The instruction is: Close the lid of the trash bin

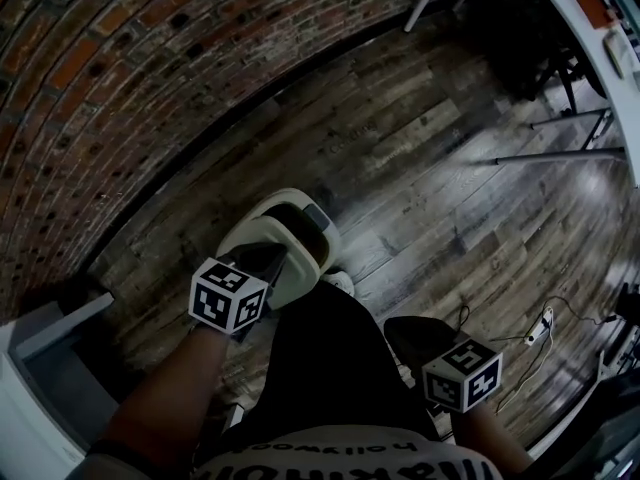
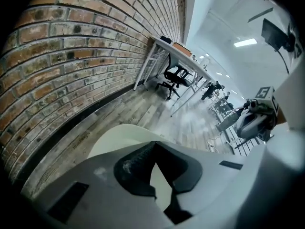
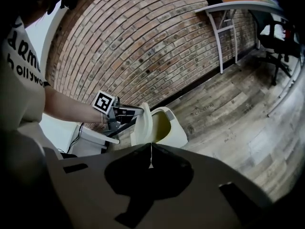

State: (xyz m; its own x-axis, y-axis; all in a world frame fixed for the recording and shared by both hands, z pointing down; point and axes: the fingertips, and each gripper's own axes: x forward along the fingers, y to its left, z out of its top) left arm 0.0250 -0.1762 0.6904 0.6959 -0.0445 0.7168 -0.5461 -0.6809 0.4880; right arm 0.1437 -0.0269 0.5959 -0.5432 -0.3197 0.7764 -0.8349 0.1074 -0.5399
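Touching upright lid (image 3: 144,123), left gripper (image 3: 135,112).

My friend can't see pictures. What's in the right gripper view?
A pale trash bin stands on a wood floor by a brick wall, its lid raised upright. The left gripper reaches to the lid's back; the right gripper, jaws shut, fills the foreground.

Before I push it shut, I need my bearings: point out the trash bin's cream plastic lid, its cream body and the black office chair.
Cream plastic lid (image 3: 142,123), right gripper view, its raised face.
Cream bin body (image 3: 177,135), right gripper view, its outer wall.
Black office chair (image 2: 177,74), left gripper view, its upper part.
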